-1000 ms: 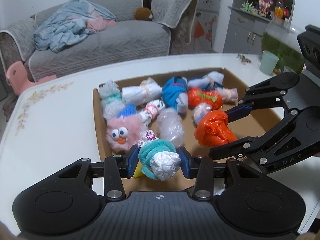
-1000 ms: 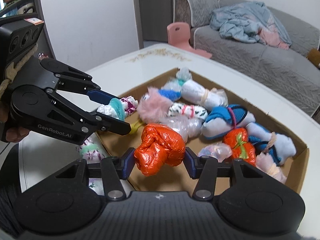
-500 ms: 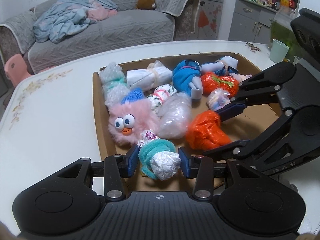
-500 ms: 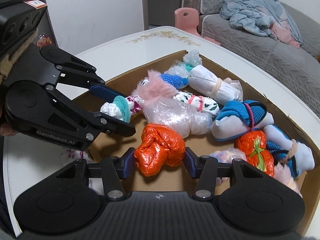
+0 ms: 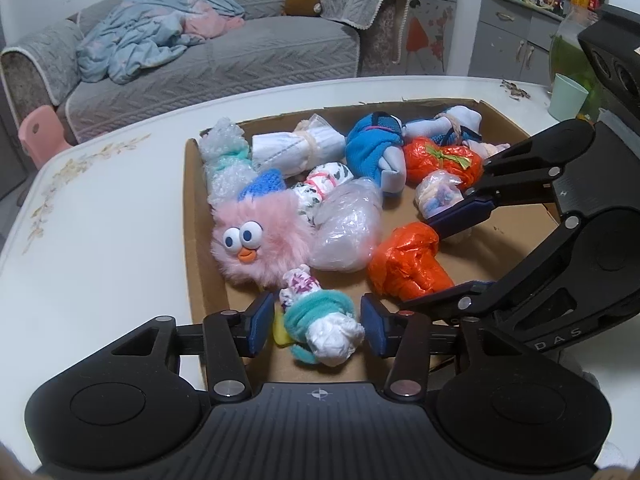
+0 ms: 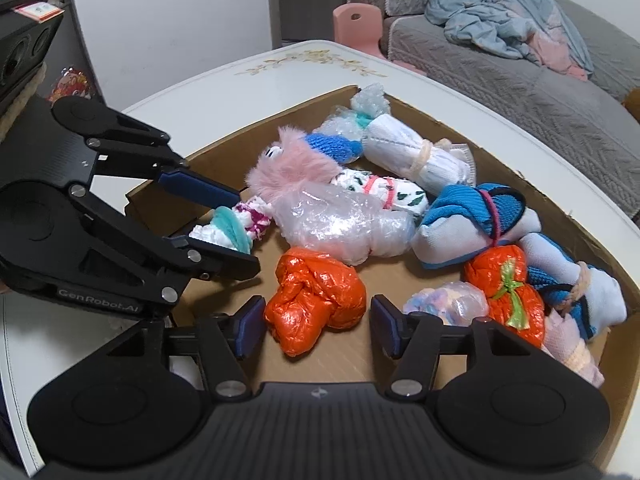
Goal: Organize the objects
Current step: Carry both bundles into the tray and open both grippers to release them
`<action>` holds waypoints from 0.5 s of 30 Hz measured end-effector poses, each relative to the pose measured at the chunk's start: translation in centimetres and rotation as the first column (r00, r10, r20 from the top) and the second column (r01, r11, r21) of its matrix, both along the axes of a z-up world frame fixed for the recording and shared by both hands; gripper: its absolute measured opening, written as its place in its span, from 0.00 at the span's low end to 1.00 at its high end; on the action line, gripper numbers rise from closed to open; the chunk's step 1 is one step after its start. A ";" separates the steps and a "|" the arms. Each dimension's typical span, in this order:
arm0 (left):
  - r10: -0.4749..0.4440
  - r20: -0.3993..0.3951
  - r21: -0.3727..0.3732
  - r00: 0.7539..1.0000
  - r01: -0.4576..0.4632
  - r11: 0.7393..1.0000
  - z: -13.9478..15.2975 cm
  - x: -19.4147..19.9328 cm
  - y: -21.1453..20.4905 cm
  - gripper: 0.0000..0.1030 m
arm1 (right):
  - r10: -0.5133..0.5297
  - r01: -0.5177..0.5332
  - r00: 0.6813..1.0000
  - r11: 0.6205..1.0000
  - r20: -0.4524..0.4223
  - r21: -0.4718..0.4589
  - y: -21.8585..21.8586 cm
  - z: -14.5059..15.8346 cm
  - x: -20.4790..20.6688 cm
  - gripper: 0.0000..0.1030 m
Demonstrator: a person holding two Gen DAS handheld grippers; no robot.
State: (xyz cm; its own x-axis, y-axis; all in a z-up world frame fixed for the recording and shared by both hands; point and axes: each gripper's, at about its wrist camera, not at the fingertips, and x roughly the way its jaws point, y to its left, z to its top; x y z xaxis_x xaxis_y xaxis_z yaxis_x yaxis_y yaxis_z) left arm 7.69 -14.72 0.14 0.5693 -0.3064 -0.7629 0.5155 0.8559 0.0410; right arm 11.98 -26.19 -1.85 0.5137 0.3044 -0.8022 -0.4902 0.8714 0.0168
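Bundles now lie released in the box (image 5: 192, 216): my left gripper (image 5: 316, 326) opens off the teal bundle (image 5: 320, 326), my right gripper (image 6: 318, 320) off the orange one (image 6: 316, 300); both fingers have parted.

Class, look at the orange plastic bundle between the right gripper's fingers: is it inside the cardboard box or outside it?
Inside. The orange plastic bundle lies on the cardboard box floor, between the opening jaws of the right gripper.
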 end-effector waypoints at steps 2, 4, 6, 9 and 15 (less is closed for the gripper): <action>0.024 0.016 0.006 1.000 -0.024 1.000 0.3 -0.3 0.1 0.61 | -0.013 0.013 1.000 1.000 -0.001 0.006 -0.1 0.2 -0.1 0.56; 0.046 0.017 -0.010 0.999 -0.046 0.999 0.6 -0.7 0.3 0.62 | -0.035 0.035 0.999 0.999 0.006 0.006 -0.2 0.5 -0.4 0.60; 0.078 0.021 -0.017 0.997 -0.078 0.997 0.8 -1.0 0.4 0.64 | -0.062 0.062 0.998 0.998 0.004 0.019 -0.3 0.7 -0.7 0.61; 0.125 0.021 -0.036 0.992 -0.124 0.992 1.1 -1.5 0.6 0.65 | -0.117 0.117 0.993 0.993 0.008 0.028 -0.4 0.9 -1.2 0.64; 0.220 -0.008 -0.105 0.975 -0.220 0.970 1.7 -2.0 1.3 0.66 | -0.273 0.271 0.962 0.959 0.006 0.083 -1.3 1.5 -2.0 0.70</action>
State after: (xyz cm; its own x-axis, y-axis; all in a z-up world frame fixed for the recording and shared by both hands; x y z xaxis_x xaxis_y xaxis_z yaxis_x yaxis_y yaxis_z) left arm 5.69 -13.44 1.84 0.6339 -0.2512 -0.7314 0.3144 0.9478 -0.0530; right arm 9.97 -27.46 -0.38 0.5995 0.2150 -0.7709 -0.2359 0.9679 0.0865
